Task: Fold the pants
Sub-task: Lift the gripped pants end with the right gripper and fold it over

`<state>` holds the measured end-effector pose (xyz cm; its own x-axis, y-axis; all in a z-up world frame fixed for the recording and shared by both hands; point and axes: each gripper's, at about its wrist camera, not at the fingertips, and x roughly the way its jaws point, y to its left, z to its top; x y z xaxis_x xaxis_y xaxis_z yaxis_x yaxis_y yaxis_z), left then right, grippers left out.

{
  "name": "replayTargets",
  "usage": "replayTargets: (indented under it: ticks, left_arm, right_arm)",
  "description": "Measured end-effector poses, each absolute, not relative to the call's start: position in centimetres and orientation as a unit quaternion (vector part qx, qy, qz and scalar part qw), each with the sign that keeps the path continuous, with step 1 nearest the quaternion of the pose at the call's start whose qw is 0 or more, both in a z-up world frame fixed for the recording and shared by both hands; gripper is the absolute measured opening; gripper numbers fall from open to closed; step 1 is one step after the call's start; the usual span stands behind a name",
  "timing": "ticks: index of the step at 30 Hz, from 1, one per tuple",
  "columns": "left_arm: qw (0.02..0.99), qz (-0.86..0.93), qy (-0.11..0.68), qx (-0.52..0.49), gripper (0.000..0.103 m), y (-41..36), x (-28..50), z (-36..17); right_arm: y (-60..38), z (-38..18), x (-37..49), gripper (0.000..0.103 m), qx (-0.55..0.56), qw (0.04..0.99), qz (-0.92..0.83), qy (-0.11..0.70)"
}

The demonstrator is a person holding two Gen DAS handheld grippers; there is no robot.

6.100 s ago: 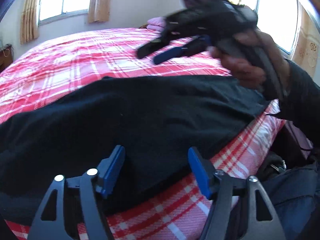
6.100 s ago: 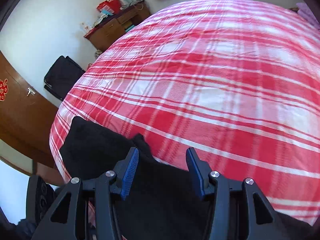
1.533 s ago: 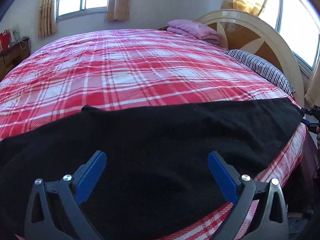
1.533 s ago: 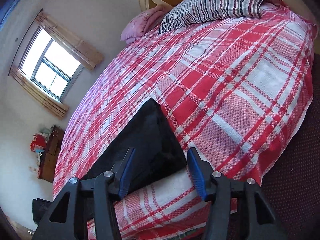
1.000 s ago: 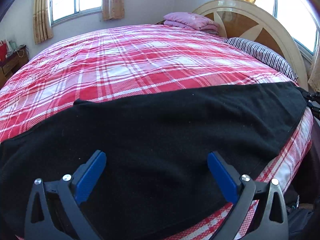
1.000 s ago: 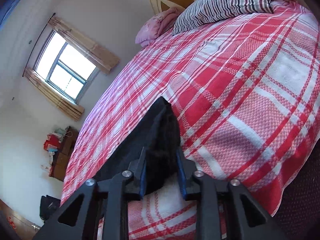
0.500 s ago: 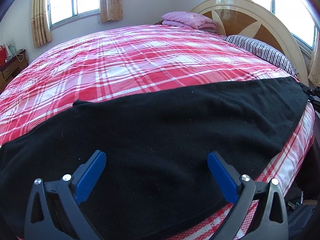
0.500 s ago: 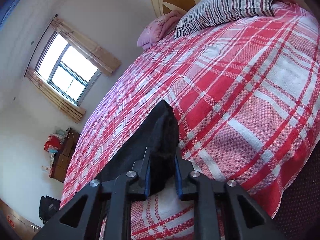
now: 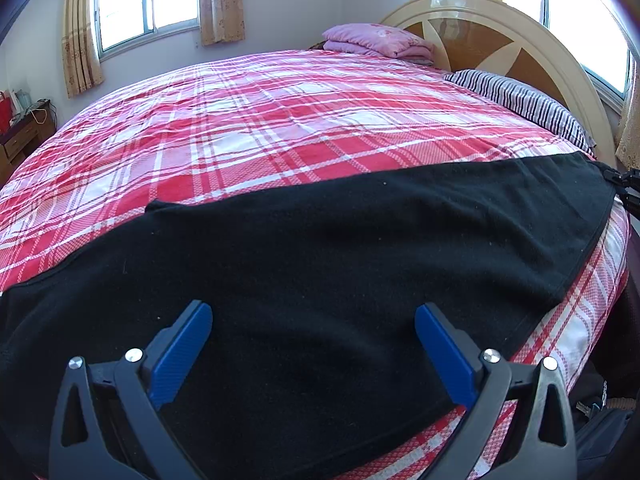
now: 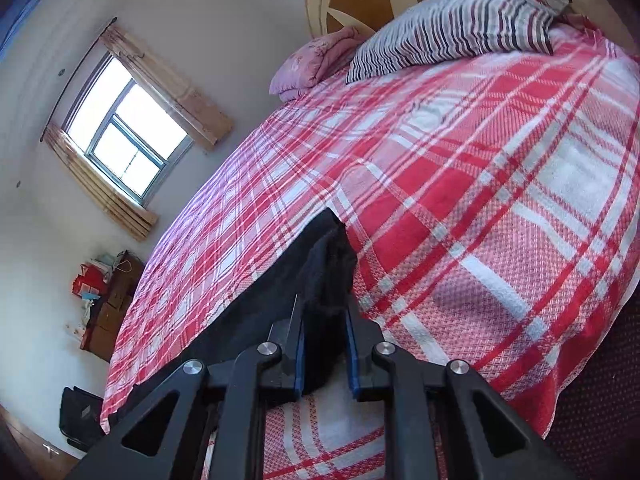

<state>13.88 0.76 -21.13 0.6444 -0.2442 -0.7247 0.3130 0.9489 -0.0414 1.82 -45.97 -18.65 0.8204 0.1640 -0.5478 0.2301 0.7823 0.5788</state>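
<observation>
Since half a second before, little had shifted: the right gripper stayed clamped on the end of the long black fleece pants, its blue pads pressed into a bunched corner of the cloth, and the garment's far end lay a touch flatter. Over the middle of the pants the left gripper hovered with its jaws spread wide, holding nothing. Those pants stretched along the near edge of the red-and-white plaid bedspread. At the head stood a cream-and-brown arched headboard, with a striped pillow and a folded pink blanket before it. Beige curtains framed the window, and a wooden dresser carried red clutter. No writing could be read anywhere.
</observation>
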Motion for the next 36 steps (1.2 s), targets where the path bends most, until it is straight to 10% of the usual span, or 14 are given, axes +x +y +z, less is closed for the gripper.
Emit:
replayTargets:
  ticks: [36]
  left_arm:
    - [0.904,-0.159,0.396,0.01,0.103,1.4,13.8,-20.8]
  right_arm:
    - [-25.4,-9.0,4.5,0.016,0.111,0.947,0.17,0.247]
